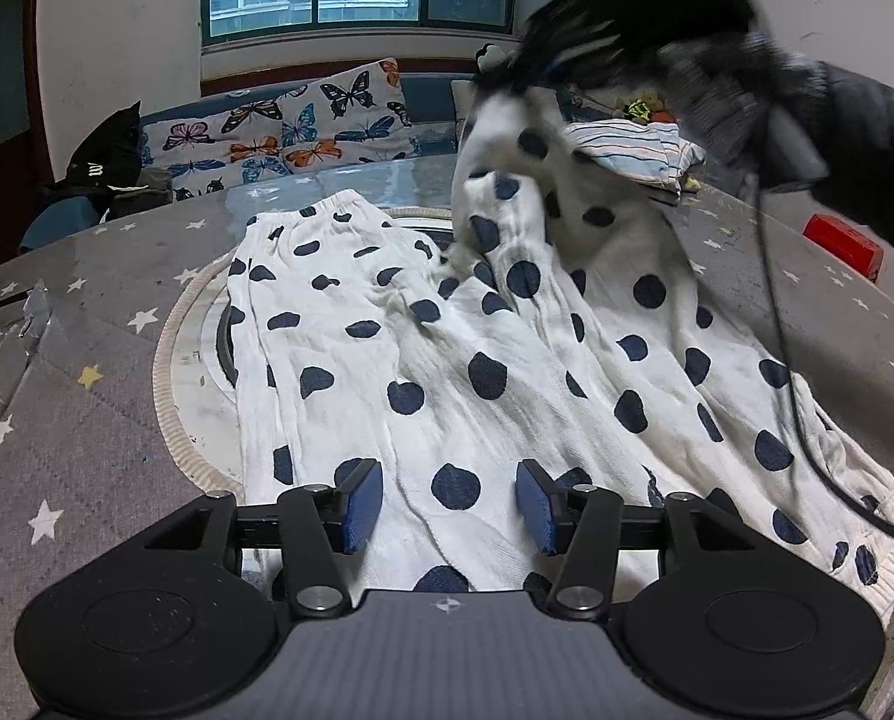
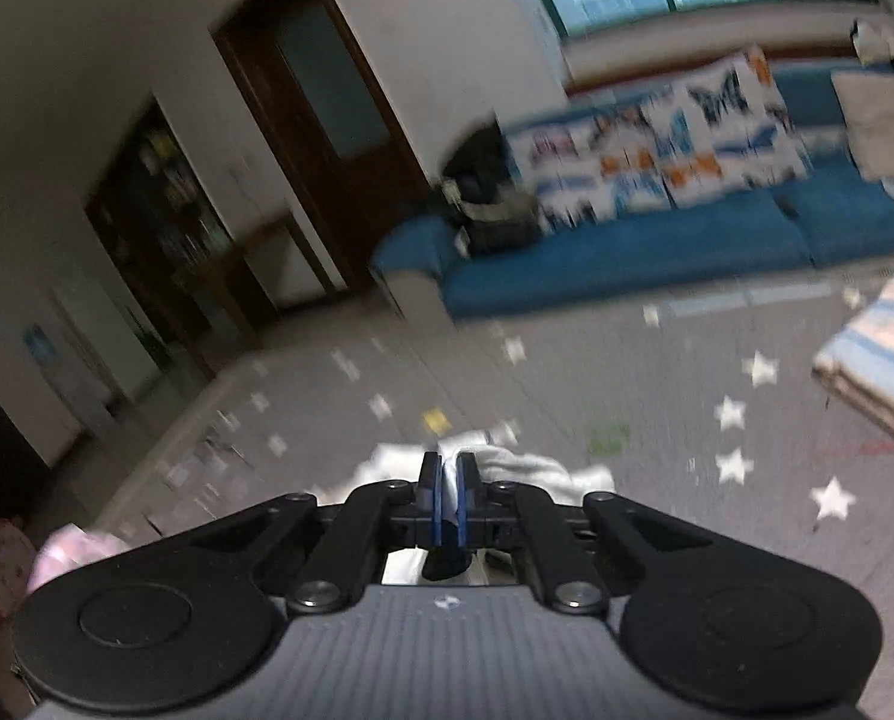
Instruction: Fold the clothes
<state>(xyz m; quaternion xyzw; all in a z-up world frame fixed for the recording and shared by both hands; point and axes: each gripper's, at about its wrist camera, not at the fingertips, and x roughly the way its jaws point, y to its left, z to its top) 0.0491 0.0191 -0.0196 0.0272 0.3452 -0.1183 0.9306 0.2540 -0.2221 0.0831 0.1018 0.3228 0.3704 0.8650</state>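
Observation:
A white garment with dark blue polka dots (image 1: pixel 447 348) lies spread on the grey star-patterned table (image 1: pixel 87 420). My left gripper (image 1: pixel 450 498) is open, its blue pads low over the garment's near part. My right gripper (image 1: pixel 525 81), blurred at the upper right of the left wrist view, lifts one end of the garment above the table. In the right wrist view my right gripper (image 2: pixel 447 483) is shut on a fold of the white cloth (image 2: pixel 531 468).
A folded striped cloth (image 1: pixel 639 153) lies at the table's far right, also in the right wrist view (image 2: pixel 885 354). A red box (image 1: pixel 843 243) sits at the right edge. A round mat (image 1: pixel 177 384) lies under the garment. A blue sofa with butterfly cushions (image 1: pixel 303 126) stands behind.

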